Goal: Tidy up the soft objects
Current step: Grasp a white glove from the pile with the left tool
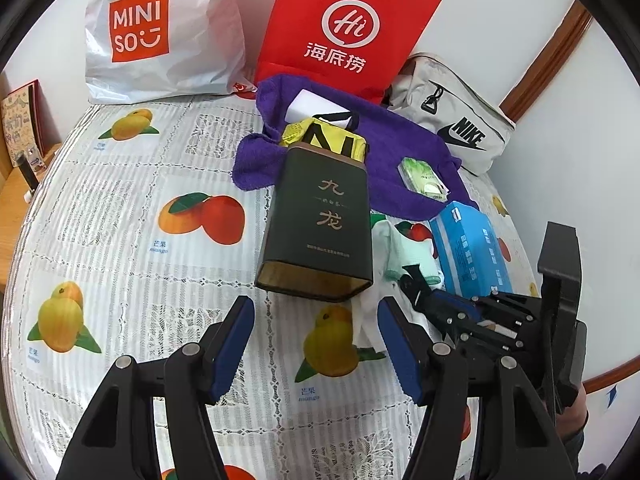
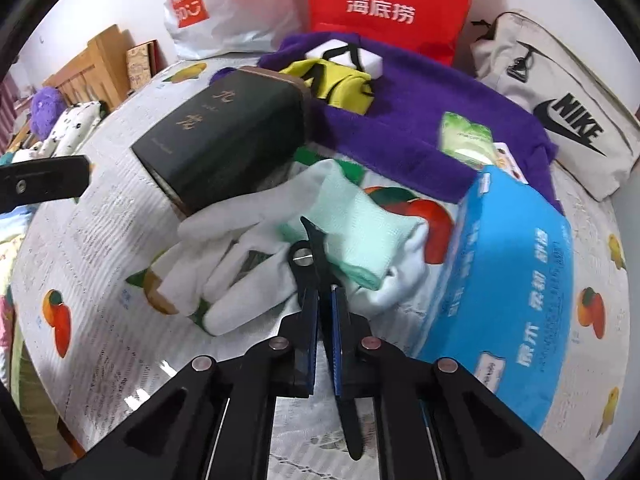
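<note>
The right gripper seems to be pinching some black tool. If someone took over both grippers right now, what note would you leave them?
Left gripper: open, empty, hovering in front of the dark tea tin.
Right gripper: shut on black pliers, over the white glove.
On the table: purple towel at the back, with the yellow pouch and green tissue packet on it; blue tissue pack at right.
Done: nothing visibly sorted. Left: glove, towel and tissues.

The left gripper [image 1: 316,344] is showing black linkage arms with silver pivot pins. Blue pads [image 1: 236,344] are lining its fingers. The right gripper [image 2: 324,332] is looking alike.
</note>
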A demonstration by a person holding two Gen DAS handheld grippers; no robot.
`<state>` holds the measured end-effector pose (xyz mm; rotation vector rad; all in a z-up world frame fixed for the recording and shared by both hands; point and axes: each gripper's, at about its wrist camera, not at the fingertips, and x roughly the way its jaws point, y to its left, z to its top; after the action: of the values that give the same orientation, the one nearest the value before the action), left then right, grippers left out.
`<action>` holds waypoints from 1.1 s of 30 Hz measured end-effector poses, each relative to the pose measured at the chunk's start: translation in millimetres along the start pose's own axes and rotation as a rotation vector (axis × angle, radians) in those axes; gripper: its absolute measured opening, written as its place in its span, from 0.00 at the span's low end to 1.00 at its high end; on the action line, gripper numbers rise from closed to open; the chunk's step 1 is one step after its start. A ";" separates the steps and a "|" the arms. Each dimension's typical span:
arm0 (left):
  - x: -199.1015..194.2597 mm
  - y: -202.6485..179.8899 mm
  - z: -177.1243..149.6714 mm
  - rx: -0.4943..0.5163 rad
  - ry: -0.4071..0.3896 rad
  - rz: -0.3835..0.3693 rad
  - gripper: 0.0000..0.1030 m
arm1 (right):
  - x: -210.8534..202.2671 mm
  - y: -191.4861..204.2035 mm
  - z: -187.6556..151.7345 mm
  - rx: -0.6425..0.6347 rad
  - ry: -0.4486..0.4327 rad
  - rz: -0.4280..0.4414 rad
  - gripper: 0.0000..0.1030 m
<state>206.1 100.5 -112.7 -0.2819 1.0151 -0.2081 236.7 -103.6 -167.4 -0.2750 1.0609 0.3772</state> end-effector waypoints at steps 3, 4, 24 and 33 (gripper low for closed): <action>1.0 0.7 -0.6 -0.006 -0.002 -0.002 0.60 | -3.5 -5.6 1.3 0.017 -0.006 -0.013 0.06; 2.1 1.5 -0.6 -0.009 0.000 -0.004 0.60 | -1.2 -6.9 1.4 0.020 0.005 -0.010 0.06; 52.6 -35.8 -18.6 0.089 0.104 -0.045 0.60 | -45.0 -28.0 -12.7 0.112 -0.108 0.055 0.03; 76.4 -60.9 -15.3 0.160 0.086 0.013 0.60 | -81.0 -49.2 -39.3 0.168 -0.150 0.059 0.03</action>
<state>229.7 18.0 -161.8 -0.1217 1.0789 -0.2903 191.5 -177.2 -112.0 -0.0645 0.9481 0.3534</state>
